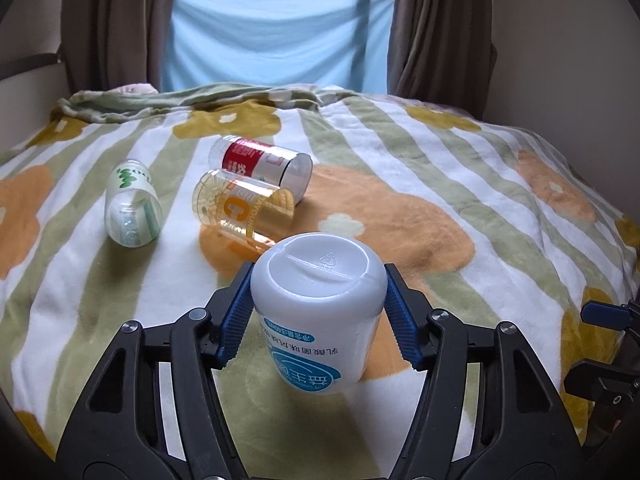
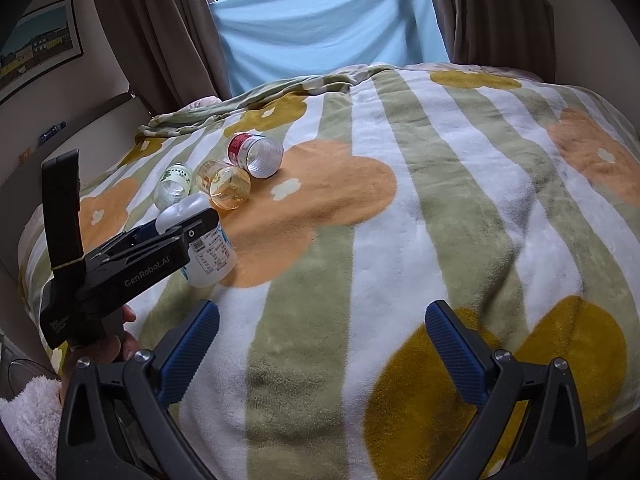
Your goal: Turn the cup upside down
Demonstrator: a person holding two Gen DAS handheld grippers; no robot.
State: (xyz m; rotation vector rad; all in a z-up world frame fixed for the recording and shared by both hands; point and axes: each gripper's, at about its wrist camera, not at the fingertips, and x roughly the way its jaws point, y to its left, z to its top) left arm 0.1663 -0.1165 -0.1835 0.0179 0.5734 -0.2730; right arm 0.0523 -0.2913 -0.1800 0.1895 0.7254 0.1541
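A white plastic cup (image 1: pixel 320 300) with a blue label stands bottom-up and slightly tilted, its mouth down on the striped floral blanket (image 1: pixel 460 184). My left gripper (image 1: pixel 318 276) is shut on the cup, one blue pad on each side near its upturned base. The right wrist view shows the same cup (image 2: pixel 212 256) in the left gripper (image 2: pixel 188 218), held by a person's hand. Nearer the bed's front, my right gripper (image 2: pixel 322 312) is open above the blanket with nothing between its fingers.
Three clear cups lie on their sides beyond the white one: a green-labelled cup (image 1: pixel 132 208), an orange cup (image 1: pixel 244 208) and a red-labelled cup (image 1: pixel 264 164). Brown curtains (image 1: pixel 112 20) and a blue cloth (image 1: pixel 276 36) hang behind the bed. A wall runs along the left.
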